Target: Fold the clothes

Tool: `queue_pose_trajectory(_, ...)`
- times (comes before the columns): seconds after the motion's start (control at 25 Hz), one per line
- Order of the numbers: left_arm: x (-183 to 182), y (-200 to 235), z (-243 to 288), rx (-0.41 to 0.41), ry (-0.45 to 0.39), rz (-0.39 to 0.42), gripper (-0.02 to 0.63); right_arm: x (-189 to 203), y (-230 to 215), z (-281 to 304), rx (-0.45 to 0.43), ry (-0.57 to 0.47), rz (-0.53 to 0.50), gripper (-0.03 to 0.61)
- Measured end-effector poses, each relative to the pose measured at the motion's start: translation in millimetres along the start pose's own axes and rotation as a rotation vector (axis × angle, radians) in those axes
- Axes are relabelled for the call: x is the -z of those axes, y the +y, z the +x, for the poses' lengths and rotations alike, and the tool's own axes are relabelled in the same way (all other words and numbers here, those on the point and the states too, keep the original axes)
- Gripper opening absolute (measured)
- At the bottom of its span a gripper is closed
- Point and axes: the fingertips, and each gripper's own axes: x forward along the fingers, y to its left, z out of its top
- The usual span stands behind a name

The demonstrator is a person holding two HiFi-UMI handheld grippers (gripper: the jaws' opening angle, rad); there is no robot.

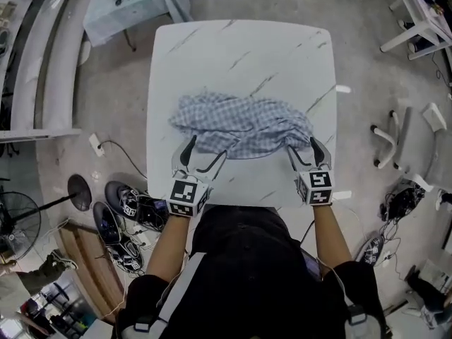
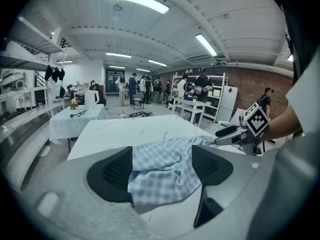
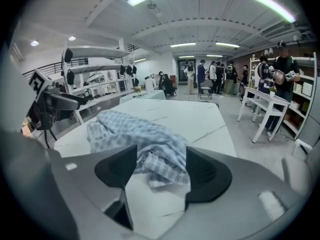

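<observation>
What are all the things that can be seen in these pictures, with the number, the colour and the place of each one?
table: one, white with grey veins, middle of the head view
checked garment: one, blue and white, crumpled on the near half of the table
small table: one, pale blue cover, beyond the table's far left corner
shoes: several, dark, on the floor left of the person
fan: one, black, floor at the far left edge
chair: at least one, white, floor right of the table
people: a group, far end of the room
left gripper: one, grey with black pads, jaws apart, garment edge between them
right gripper: one, grey with black pads, jaws apart, garment edge between them
</observation>
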Motion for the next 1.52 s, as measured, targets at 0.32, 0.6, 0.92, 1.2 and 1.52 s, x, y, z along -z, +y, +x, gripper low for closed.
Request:
queue_pose_trajectory(0.32,21,0,25,0.048,0.079,0.022,0.382,27,-34,9,0.153,0.028,0.227,0.319)
queue_pose_trajectory(0.6,33,-1,36,0.088,0.132,0.019,0.382,39,-36,24,0.147,0.052,0.415,0.319)
queue_pose_trajectory(0.92,51,2,37,0.121,0.172,0.068,0.377,46,0,12,0.180,0.053,0.445,0.311)
queue_pose_trajectory(1.2,60,2,41,0.165,0.199,0.084,0.368,51,6,17,0.214,0.072,0.487,0.270)
queue_pose_trajectory(1.52,77,3,46,0.218,0.264,0.124,0.360,47,-13,34,0.284,0.094,0.505,0.196)
